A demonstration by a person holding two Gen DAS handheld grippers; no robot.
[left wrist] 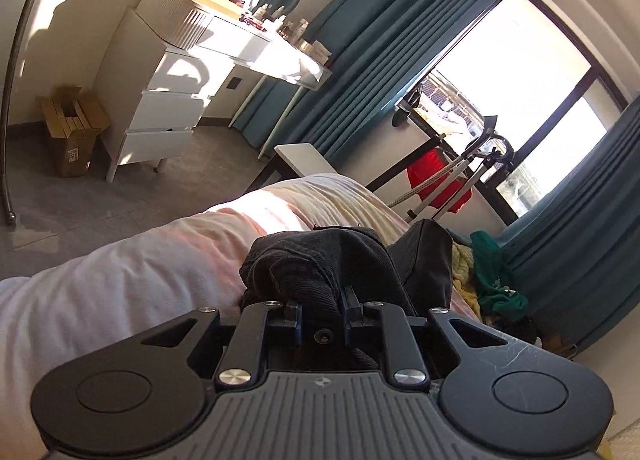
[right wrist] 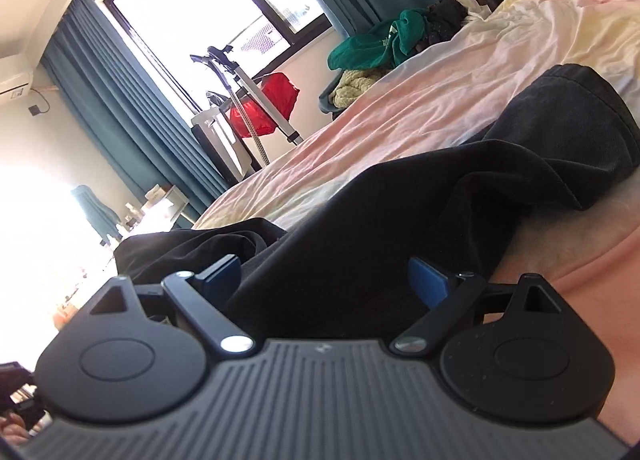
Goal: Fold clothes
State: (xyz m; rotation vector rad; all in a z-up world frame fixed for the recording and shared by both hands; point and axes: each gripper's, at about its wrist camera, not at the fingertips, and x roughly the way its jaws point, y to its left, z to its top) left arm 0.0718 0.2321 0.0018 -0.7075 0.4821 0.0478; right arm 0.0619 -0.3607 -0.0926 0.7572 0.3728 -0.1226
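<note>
Both grippers work on my dark garment (right wrist: pixel 420 200) lying on the pink bed (right wrist: pixel 460 72): left gripper (left wrist: pixel 320 300) fingers pinch a bunched fold, right gripper (right wrist: pixel 324 280) fingers stand wide with cloth lying between them. Green clothes (right wrist: pixel 372 44) pile near the window (right wrist: pixel 192 8).

Black garment (right wrist: pixel 440 196): matt woven cloth; bedsheet (right wrist: pixel 460 72): soft wrinkled cotton.

White drawers (left wrist: pixel 160 100), teal curtains (left wrist: pixel 380 40), perhaps steamer (right wrist: pixel 240 100).

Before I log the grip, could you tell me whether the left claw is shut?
Shut: the left claw pinches a bunch of the black garment.
</note>
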